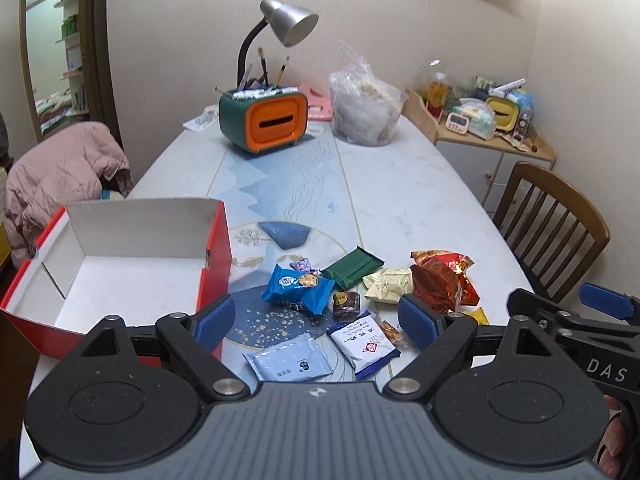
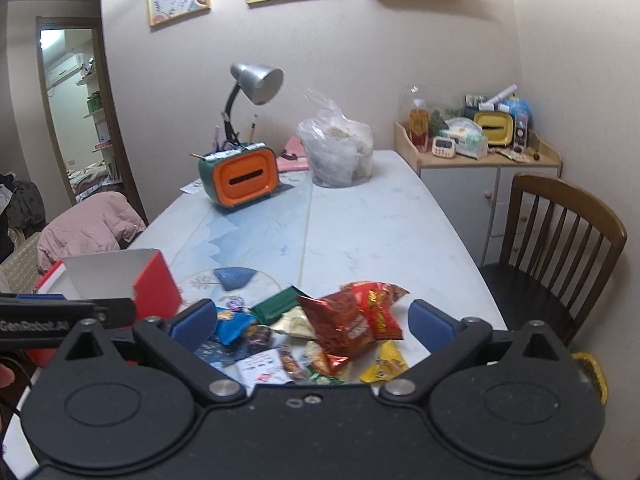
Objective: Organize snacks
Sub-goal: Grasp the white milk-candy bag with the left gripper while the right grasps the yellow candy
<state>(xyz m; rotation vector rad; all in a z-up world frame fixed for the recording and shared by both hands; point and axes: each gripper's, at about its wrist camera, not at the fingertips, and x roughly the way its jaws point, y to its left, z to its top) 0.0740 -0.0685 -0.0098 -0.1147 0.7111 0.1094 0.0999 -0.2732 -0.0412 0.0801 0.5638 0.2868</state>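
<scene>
Both tools stood wide open w/ nothing between the pads, hovering at the near edge of the desk (image 1: 400, 184).

Nearest, in the left wrist view: left tool (image 1: 316, 322) hung over two flat sachets at bottom centre, a pale blue sachet (image 1: 287, 362) and a white-and-blue sachet (image 1: 362, 344), both lying just ahead of the pads. Next out, mid-frame, sat the blue wrapped snack (image 1: 298, 288), its long axis running left-right across the frame, w/ a small dark candy (image 1: 346, 304) just beside it. Beyond those: green packet (image 1: 352, 268), cream packet (image 1: 388, 284) and, to the right, red foil bag (image 1: 440, 280).

Right tool (image 2: 312, 322) hovered over the right part of the same heap; in its view the red foil bag filled centre frame, a yellow packet (image 2: 386, 364) lower right.

The red box (image 1: 120, 264), open and w/ nothing seen inside, filled the left of the left wrist view, just beside the left tool's left pad.

Judgement: the sachets and blue snack lay nearer the left tool, which also sat next to the box, so probably its pick; red bag better suited the right tool.
</scene>
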